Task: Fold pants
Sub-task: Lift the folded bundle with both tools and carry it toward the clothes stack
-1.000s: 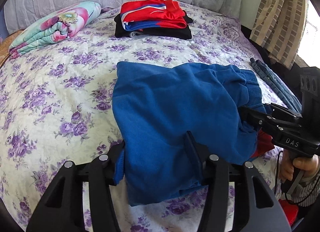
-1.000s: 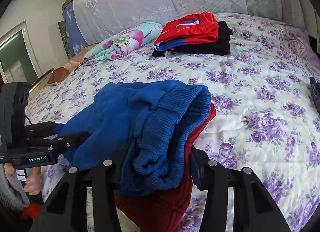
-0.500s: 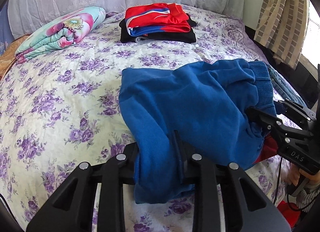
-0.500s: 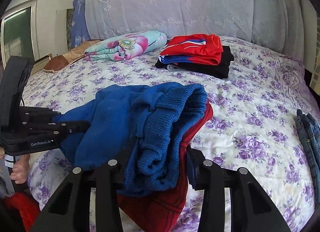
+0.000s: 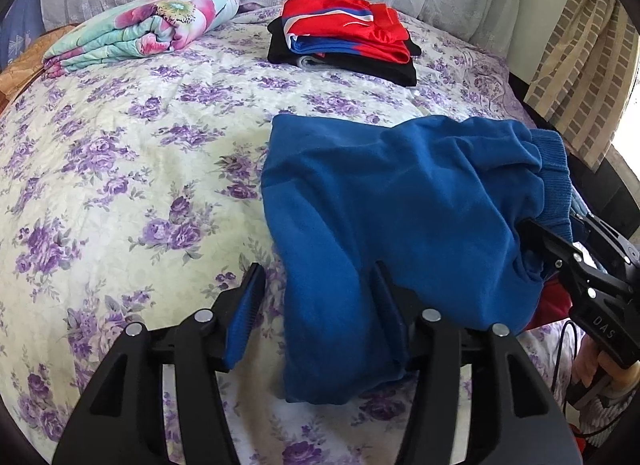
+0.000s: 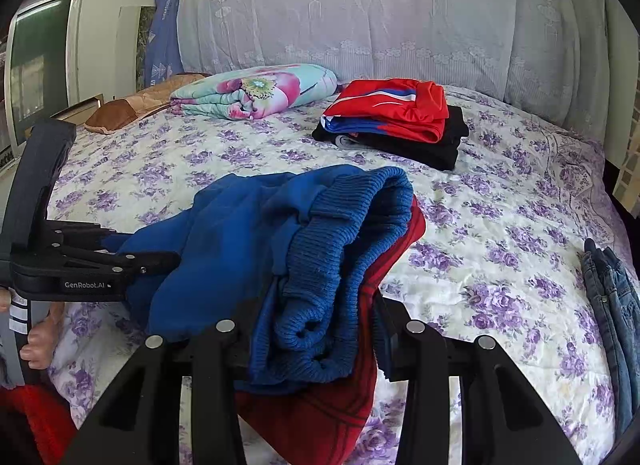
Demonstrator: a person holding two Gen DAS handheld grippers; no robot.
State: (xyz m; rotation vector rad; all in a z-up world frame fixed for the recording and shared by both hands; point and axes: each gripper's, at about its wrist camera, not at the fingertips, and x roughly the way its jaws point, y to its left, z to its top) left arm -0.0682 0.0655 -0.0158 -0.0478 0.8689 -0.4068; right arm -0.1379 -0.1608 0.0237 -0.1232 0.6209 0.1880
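Pants (image 5: 384,217), blue and soft, lie bunched on the bed (image 5: 120,169), right in front of both tongs. The left tongs (image 5: 316,305) are opening. One end of the pants sits between their two fingers. The left finger stands clear of the cloth, with flowery bed cover showing in the gap. The right finger is just beside the cloth, so the pads are not pinching it.

The right tongs (image 6: 316,329) are clamped on the thick ribbed waist of the pants (image 6: 320,265). A red cloth (image 6: 320,413) hangs under the blue cloth, between the same fingers. A hand (image 6: 38,337) holds the handle of the left tongs, at the left edge of the right camera's view.

Off to the right of the right tongs, blue jeans (image 6: 612,313) lie at the edge of the bed.

Farther out past the pants is a neat stack of clothes (image 5: 344,41), red on top, then blue, then black. To the left of that stack is a rolled blanket (image 5: 136,33) with pink flowers. Behind them is a big headboard covered in white lace (image 6: 380,13). A checked curtain (image 5: 576,65) hangs far to the right of the left tongs.
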